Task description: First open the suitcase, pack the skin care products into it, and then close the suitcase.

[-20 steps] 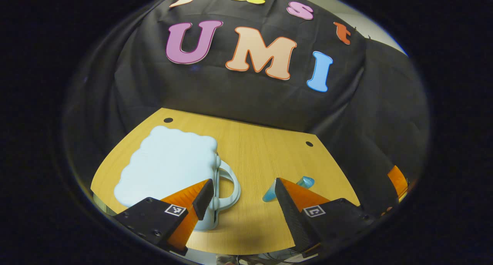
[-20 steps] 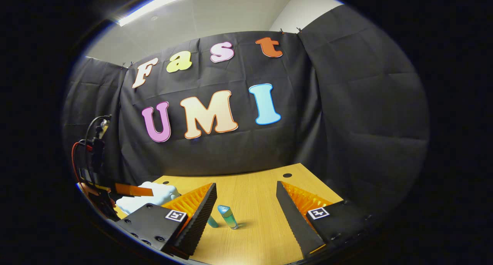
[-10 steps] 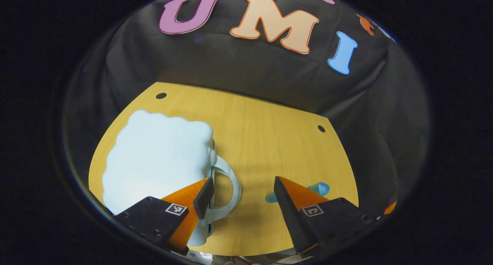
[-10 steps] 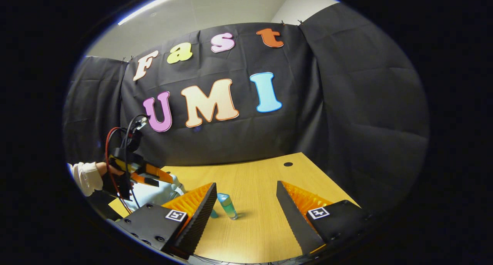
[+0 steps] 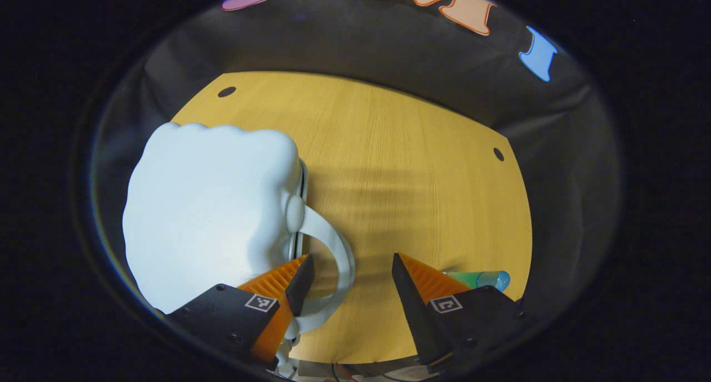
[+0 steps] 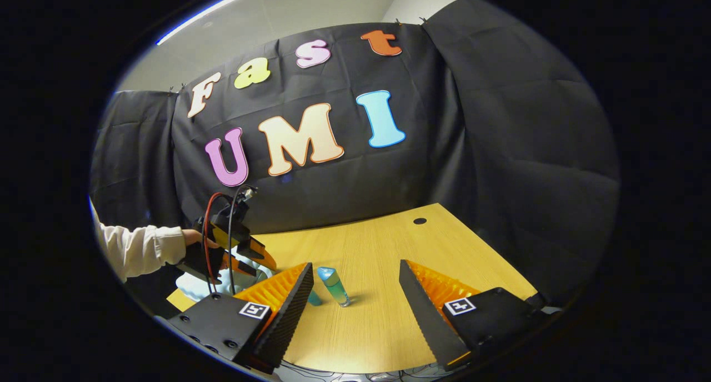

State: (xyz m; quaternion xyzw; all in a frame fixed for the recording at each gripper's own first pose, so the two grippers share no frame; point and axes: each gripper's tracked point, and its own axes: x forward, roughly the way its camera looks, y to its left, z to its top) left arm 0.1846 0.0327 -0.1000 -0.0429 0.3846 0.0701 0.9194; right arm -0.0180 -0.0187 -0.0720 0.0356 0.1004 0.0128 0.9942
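My left gripper (image 5: 349, 274), spread, hovers over the closed suitcase (image 5: 211, 210); its right finger hides most of the bottle (image 5: 482, 279). Right gripper (image 6: 355, 293) spread too.

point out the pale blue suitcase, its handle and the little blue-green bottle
pale blue cloud-shaped suitcase (image 5: 211, 204): left gripper view, middle of its lid
looped pale blue handle (image 5: 339, 249): left gripper view, outer curve of the loop
small blue-green bottle (image 6: 335, 286): right gripper view, its body

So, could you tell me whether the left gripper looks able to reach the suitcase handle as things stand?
Probably yes: the left gripper hangs open right above the suitcase handle, with nothing between its jaws and the handle's loop.
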